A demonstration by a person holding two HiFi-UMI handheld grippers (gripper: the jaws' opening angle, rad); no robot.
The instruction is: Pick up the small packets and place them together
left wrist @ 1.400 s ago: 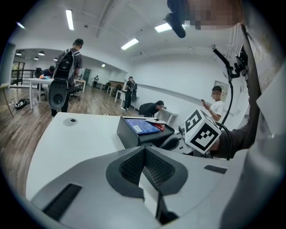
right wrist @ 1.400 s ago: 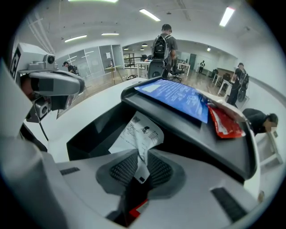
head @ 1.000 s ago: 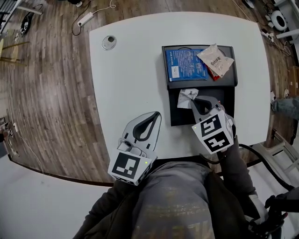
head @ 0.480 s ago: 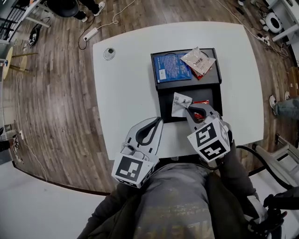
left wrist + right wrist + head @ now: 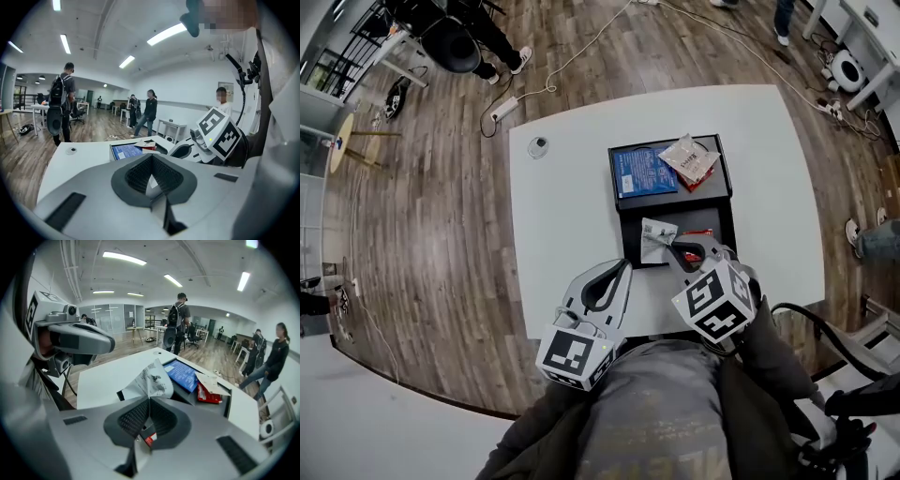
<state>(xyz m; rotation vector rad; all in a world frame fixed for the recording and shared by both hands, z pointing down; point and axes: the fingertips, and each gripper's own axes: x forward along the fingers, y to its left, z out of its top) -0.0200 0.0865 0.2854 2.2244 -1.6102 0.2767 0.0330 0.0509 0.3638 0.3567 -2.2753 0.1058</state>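
Observation:
My right gripper [image 5: 671, 246] [image 5: 149, 400] is shut on a crumpled white packet [image 5: 656, 233] [image 5: 153, 378] and holds it in the air over the near compartment of a black tray [image 5: 724, 217]. A red packet [image 5: 699, 232] lies in that compartment. In the far compartment are a blue packet [image 5: 641, 171] [image 5: 183, 373] [image 5: 125, 151], a beige packet [image 5: 688, 156] [image 5: 213, 383] and a red packet [image 5: 701, 178] [image 5: 208, 393] under the beige one. My left gripper [image 5: 624, 267] [image 5: 151, 160] hangs shut with nothing in it, left of the tray above the table's near edge.
A small round disc [image 5: 538, 144] [image 5: 71, 150] lies at the far left of the white table [image 5: 562, 197]. Cables and a power strip [image 5: 503, 106] run across the wooden floor. Several people stand beyond the table, one of them with a backpack [image 5: 61, 110].
Both grippers have risen and drawn back toward me. The white packet has come up out of the tray's near compartment in the right gripper.

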